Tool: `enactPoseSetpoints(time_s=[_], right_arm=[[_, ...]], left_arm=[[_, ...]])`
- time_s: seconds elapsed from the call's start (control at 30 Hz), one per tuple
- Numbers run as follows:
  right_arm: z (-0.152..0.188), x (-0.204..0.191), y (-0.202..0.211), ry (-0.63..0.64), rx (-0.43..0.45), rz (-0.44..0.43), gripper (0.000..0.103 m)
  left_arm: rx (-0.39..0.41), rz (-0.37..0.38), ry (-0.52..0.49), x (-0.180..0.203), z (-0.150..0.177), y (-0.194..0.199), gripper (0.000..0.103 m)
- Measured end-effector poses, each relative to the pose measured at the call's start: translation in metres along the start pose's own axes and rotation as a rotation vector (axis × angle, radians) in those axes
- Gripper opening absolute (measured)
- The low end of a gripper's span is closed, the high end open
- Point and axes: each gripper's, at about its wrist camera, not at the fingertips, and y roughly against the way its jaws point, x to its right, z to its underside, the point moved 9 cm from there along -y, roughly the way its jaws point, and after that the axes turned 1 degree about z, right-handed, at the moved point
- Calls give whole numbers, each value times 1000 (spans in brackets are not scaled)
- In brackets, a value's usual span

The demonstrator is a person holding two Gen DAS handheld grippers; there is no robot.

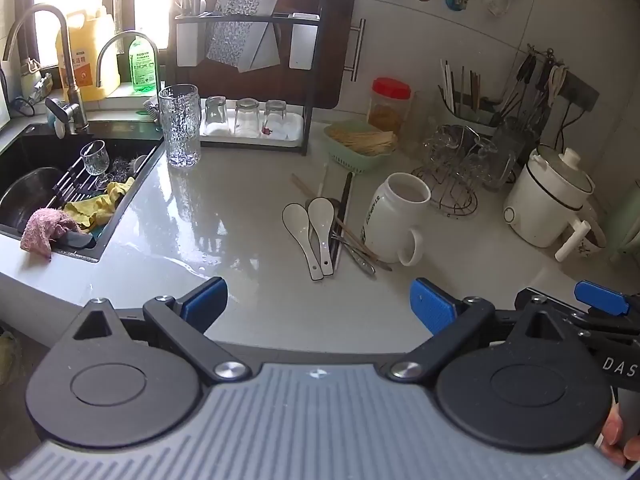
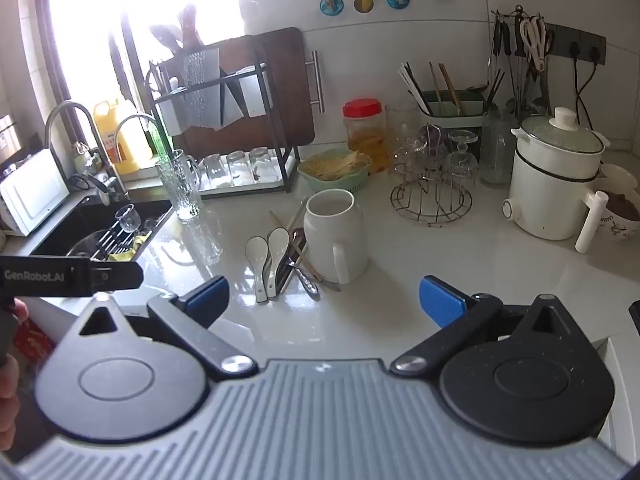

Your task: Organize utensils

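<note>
I am holding my left gripper (image 1: 318, 304) low over the near edge of the white counter (image 1: 240, 220), its blue pads (image 1: 434, 306) standing wide apart with nothing between them. My right gripper (image 2: 324, 300) is hovering just beside it on the right — its jaws are gaping just as wide, and they too are empty.

A little farther in, the loose utensils are lying in a small heap on the counter: two white ceramic spoons (image 1: 310, 232) are resting side by side with their bowls pointing away from me, and a metal spoon (image 2: 306, 276) and some chopsticks (image 1: 352, 236) are crossing each other just to their right. The white mug (image 1: 394, 216) is standing upright against that heap — its handle is facing me.

Beyond it, a green basket (image 1: 360, 144) is sitting near the wall, a wire glass rack (image 2: 434, 184) is standing to its right, and a green chopstick holder (image 2: 452, 110) is waiting at the far right. The black sink (image 1: 60, 184) is lying at the far left.
</note>
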Motion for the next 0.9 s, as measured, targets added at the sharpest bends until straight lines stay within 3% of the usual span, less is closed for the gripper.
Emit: enactPoseSetpoints(time_s=[0.23,0.9], right_arm=[[3,-4,-1,16,-31,20,103],[3,1,1,10,-14,23,103]], left_arm=[[9,1,6,-3,0,4,100],[10,3,-36,3,-1,4,100]])
